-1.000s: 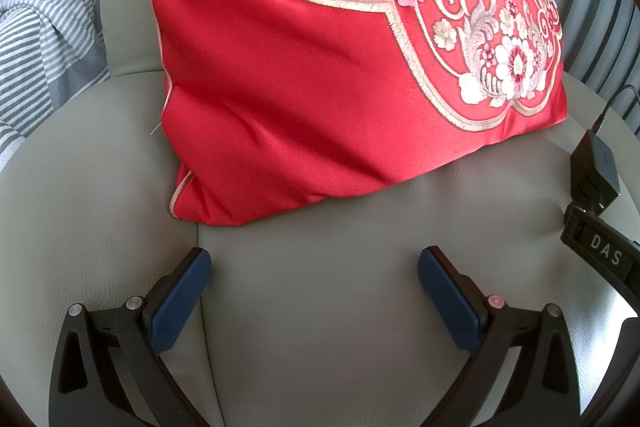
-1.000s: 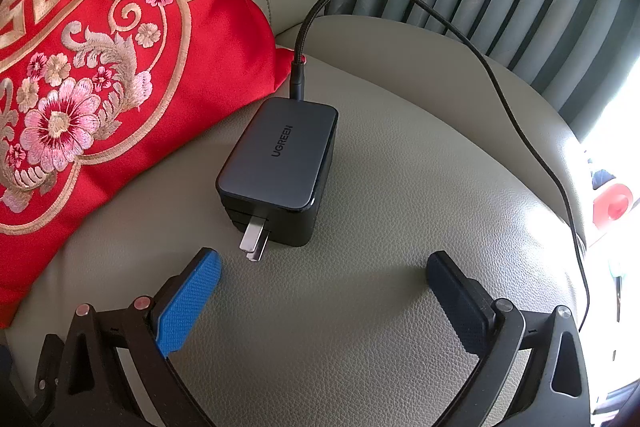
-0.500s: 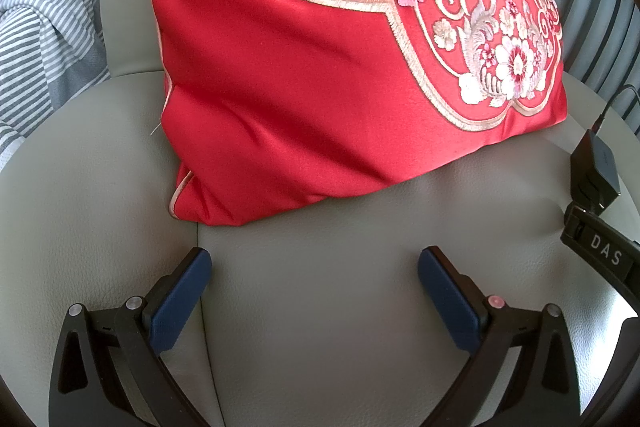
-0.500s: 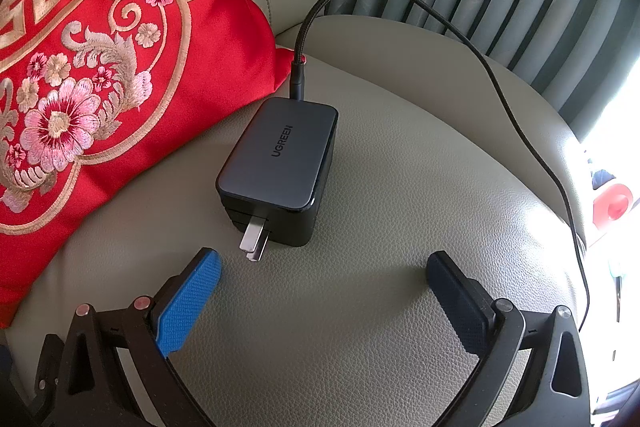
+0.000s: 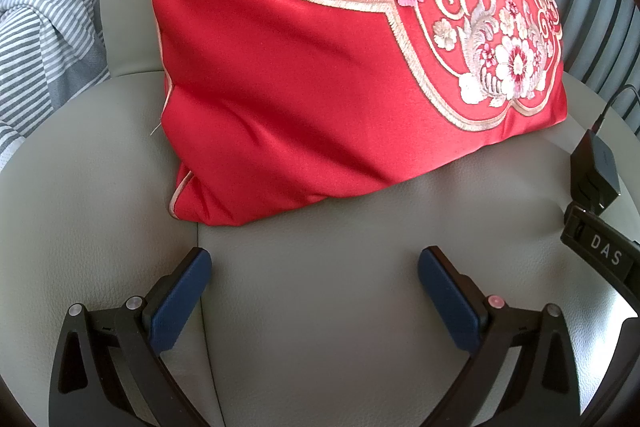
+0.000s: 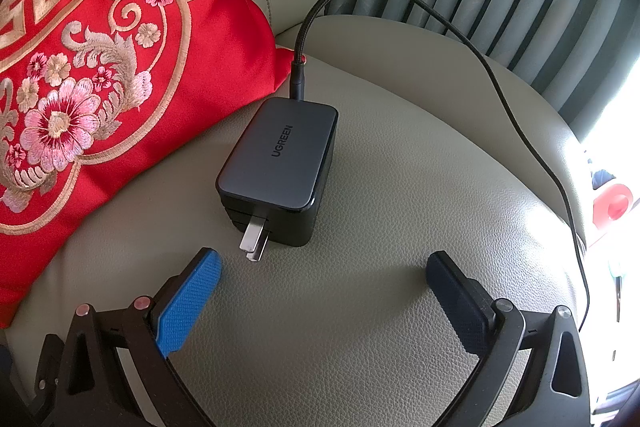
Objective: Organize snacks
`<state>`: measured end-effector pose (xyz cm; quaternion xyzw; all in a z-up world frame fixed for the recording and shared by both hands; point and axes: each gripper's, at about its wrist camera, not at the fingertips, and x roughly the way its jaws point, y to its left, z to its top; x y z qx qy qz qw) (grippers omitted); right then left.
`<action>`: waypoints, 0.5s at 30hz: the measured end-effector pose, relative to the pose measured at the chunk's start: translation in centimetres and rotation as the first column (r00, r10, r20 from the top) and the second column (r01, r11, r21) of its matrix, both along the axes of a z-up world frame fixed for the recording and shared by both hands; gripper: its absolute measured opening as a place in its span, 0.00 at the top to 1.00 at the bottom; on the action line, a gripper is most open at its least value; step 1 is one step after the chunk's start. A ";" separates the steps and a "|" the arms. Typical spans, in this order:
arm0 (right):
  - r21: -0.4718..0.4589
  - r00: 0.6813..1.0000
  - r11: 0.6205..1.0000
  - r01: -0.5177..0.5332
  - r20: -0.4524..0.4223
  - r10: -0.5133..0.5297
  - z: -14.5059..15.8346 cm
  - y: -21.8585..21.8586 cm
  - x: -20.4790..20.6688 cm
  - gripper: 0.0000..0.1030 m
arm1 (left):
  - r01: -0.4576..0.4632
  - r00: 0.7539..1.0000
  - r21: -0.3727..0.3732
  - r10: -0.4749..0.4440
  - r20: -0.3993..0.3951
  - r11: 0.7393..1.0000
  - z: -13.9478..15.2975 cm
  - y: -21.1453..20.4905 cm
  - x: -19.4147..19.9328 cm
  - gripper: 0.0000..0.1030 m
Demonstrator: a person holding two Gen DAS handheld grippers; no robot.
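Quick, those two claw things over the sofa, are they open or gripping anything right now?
Left gripper: open, holding nothing, over the bare sofa seat.
Right gripper: open, holding nothing; the charger lies just ahead of it.

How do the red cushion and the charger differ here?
The red cushion is large, soft and embroidered, leaning against the sofa back; the charger is small, hard and dark, lying flat with prongs exposed and a cable attached. Both rest on the sofa seat, untouched by either tongs.

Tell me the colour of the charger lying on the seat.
Dark grey top, black sides: the charger, clearest in the right wrist view.
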<state>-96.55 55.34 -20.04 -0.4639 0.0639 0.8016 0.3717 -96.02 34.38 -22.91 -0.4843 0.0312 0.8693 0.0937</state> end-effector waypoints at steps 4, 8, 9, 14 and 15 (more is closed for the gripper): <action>0.000 1.000 1.000 0.000 0.000 0.000 0.0 -0.1 0.0 0.00 | 0.000 1.000 0.000 0.000 0.000 1.000 0.0 0.0 0.0 0.00; 0.000 1.000 1.000 -0.001 0.000 0.001 0.0 -0.1 0.0 0.00 | 0.000 1.000 0.000 0.000 0.000 1.000 0.0 -0.1 0.0 0.00; 0.000 1.000 1.000 -0.001 0.000 0.001 0.0 -0.2 0.0 0.00 | 0.000 1.000 0.000 0.000 0.000 1.000 0.0 0.0 0.0 0.00; 0.000 1.000 1.000 -0.001 0.000 0.001 0.0 -0.2 -0.1 0.00 | -0.001 1.000 0.000 0.001 0.000 1.000 0.0 -0.1 0.0 0.00; 0.000 1.000 1.000 -0.001 0.000 0.001 0.0 -0.2 -0.1 0.00 | -0.001 1.000 0.000 0.001 0.000 1.000 0.0 -0.1 0.0 0.00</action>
